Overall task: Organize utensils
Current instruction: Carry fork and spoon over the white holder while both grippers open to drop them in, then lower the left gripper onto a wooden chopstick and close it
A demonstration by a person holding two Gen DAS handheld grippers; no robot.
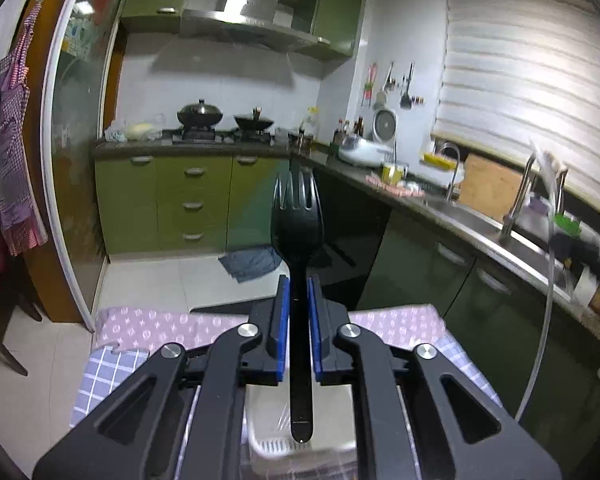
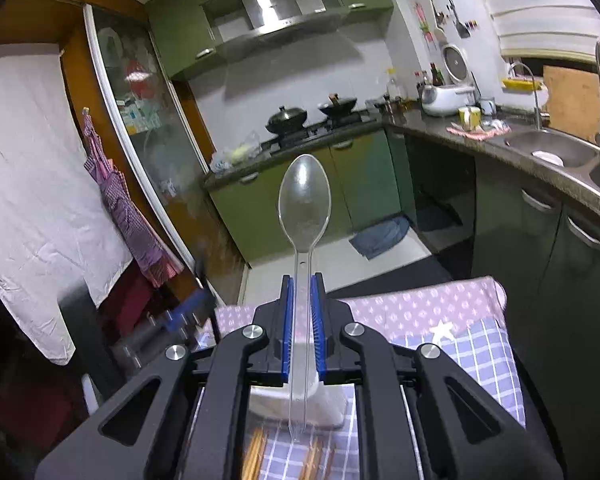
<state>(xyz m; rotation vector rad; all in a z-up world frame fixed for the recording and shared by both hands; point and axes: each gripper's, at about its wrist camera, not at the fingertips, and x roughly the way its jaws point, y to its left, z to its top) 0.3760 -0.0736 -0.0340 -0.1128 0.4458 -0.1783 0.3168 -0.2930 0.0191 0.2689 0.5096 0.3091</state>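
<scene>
A green-cabinet kitchen is filling the background above the cloth-covered table [image 1: 148, 328]. The left tool [image 1: 299, 292] is pinching a black fork [image 1: 298, 220] upright; the right tool [image 2: 302, 292] is pinching a clear spoon [image 2: 305, 200]. A white basket [image 1: 260, 440] is sitting blurred beneath.

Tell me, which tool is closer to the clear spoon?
Right. The right tool clamps the clear spoon by its handle; the left tool holds a black fork, apart from it.
</scene>
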